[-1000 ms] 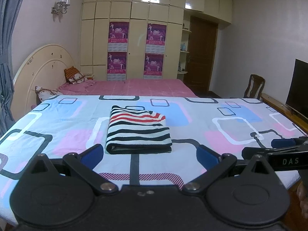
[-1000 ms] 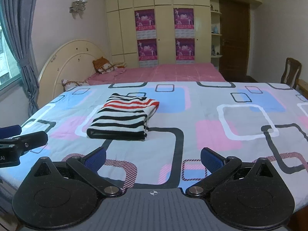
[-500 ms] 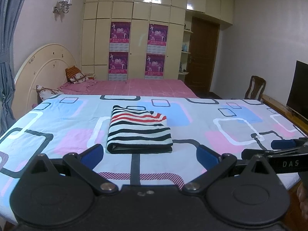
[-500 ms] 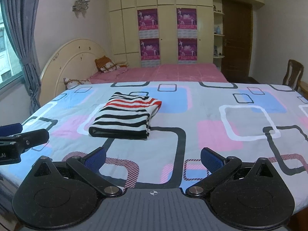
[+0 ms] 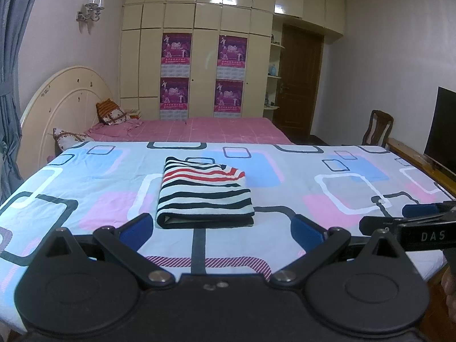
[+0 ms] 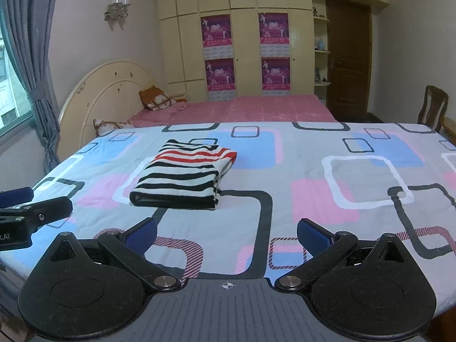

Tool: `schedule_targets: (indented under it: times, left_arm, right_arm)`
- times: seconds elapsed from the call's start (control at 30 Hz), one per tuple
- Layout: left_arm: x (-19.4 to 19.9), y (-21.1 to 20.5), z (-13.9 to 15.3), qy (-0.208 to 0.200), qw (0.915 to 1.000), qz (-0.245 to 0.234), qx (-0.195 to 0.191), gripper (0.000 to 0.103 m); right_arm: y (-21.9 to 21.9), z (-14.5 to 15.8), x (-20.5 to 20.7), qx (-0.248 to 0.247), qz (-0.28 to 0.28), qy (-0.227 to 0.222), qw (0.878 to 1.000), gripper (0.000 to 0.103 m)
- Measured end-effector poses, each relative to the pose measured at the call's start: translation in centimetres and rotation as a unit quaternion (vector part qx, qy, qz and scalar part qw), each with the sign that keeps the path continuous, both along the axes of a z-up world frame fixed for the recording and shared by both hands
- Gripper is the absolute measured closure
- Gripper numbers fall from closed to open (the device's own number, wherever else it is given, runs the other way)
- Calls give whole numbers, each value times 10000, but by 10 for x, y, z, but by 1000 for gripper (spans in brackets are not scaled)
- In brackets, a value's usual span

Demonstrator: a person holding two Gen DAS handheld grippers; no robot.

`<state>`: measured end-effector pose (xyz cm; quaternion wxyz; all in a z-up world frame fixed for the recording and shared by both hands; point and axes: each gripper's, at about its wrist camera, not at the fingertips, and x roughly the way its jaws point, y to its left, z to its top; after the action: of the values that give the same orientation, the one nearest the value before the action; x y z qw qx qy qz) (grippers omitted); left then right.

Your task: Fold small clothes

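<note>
One folded striped garment (image 5: 205,192) lies on the bed (image 5: 285,196), two spread-fingered grippers empty.

We see a dim room under soft, even indoor light with a purplish cast. Glare shines on the glossy upper cabinet doors (image 5: 225,0), and daylight enters through the window (image 6: 8,85) on the left of the right wrist view. Shadows are faint. Fisheye distortion bends walls and curtains at the edges, whose corners darken. Focus is fairly sharp.
</note>
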<state>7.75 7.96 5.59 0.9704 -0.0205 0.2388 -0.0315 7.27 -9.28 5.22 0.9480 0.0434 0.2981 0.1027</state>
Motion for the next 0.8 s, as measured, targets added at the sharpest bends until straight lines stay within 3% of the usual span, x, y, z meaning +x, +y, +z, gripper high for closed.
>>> schedule_targets:
  times: [0.8]
  left_arm:
    - [2,-1,0,6,10000,-25,18,0]
  right_arm:
    - [-6,-2,0,91,24,13,10000,0]
